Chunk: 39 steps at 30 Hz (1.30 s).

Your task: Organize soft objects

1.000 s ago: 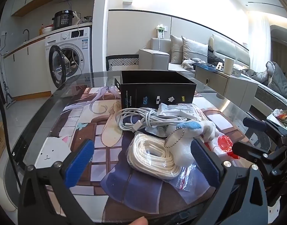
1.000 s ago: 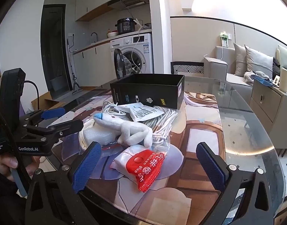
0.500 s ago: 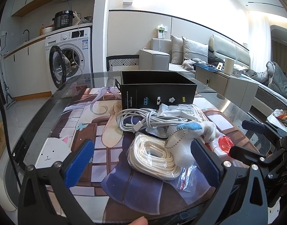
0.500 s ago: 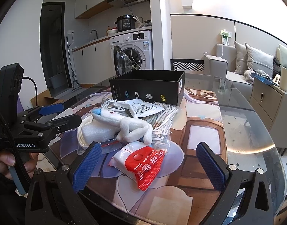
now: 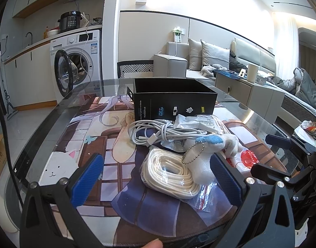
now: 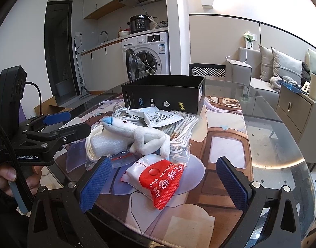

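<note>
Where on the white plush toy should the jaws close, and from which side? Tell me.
Grip the white plush toy across its narrow middle, coming from above with the right gripper. It lies lengthwise atop the bagged rope, so the midsection is exposed and likely soft enough to pinch.

The table (image 6: 282, 144) is glossy glass, its printed mat (image 5: 100, 144) matt. The black box (image 5: 174, 103) looks like smooth, faintly shiny card. The white toy (image 6: 145, 138) is fuzzy plush with a metal bead chain (image 5: 191, 153). The red packet (image 6: 164, 181) is glossy crinkled plastic; the blue gripper pads (image 6: 96, 184) are rough-textured.
</note>
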{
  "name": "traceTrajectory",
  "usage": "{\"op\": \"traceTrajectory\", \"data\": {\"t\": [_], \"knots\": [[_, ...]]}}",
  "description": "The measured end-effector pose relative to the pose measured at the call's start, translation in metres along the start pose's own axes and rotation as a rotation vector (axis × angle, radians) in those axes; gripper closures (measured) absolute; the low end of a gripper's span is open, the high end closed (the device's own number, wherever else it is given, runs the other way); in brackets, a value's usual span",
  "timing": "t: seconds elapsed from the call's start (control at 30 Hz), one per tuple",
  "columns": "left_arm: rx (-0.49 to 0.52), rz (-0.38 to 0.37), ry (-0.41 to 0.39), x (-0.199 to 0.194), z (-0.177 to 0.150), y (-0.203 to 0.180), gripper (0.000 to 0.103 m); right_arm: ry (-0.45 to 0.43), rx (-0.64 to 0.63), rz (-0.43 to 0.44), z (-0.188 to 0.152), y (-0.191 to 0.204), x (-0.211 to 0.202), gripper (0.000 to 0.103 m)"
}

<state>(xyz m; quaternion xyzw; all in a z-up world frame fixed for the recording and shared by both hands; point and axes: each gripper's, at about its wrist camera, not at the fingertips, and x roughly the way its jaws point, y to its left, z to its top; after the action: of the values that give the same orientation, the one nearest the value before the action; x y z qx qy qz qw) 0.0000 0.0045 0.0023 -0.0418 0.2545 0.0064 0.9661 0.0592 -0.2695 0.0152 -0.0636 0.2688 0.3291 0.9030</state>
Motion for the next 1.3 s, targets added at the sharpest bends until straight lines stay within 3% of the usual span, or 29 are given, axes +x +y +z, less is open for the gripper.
{"op": "traceTrajectory", "data": {"t": [1.3], "knots": [[-0.015,-0.003,-0.018,-0.0004,0.0048,0.0063,0.0,0.016,0.002,0.006,-0.0022,0.0018,0.0066,0.0]]}}
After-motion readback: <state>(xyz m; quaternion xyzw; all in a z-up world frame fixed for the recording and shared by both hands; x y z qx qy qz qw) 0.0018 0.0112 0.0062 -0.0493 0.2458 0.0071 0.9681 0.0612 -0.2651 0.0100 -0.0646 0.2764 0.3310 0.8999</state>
